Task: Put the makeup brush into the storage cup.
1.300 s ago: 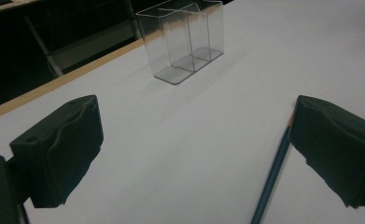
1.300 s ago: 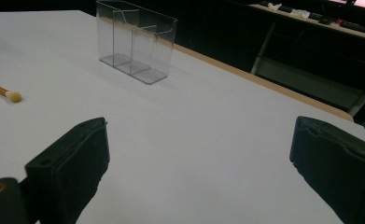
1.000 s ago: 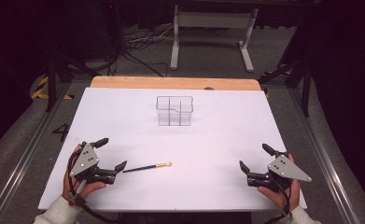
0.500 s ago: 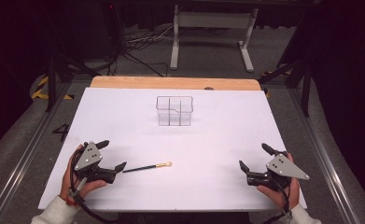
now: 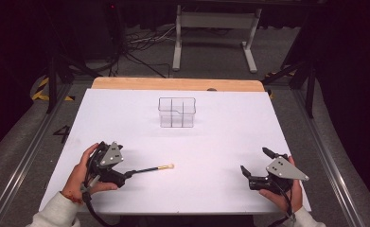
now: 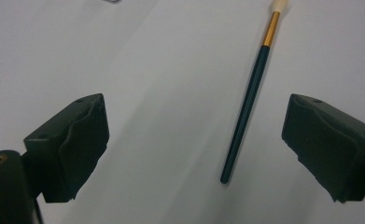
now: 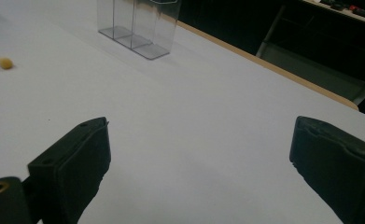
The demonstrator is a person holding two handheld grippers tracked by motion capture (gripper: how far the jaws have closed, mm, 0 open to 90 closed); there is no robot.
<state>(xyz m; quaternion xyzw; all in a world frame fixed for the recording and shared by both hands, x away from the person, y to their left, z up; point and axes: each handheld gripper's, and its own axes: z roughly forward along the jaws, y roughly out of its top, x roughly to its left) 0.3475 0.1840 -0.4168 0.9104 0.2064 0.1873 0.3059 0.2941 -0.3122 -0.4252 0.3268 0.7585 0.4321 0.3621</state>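
While both grippers' fingers gape, the brush (image 6: 250, 98) lies between the left gripper (image 6: 194, 144) fingers.

Brush (image 6: 250, 100) tip cut off at twelve o'clock in the left gripper view, clear box (image 7: 136, 23) top cropped in the right gripper view, brush handle end hidden behind the left gripper (image 5: 121, 165) in the high view.

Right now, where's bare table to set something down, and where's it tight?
Most of the table is bare: the middle stretch between the brush and the right gripper, and both sides of the clear box. Tight only at the near left, where the left gripper, open, has the brush handle between its jaws.
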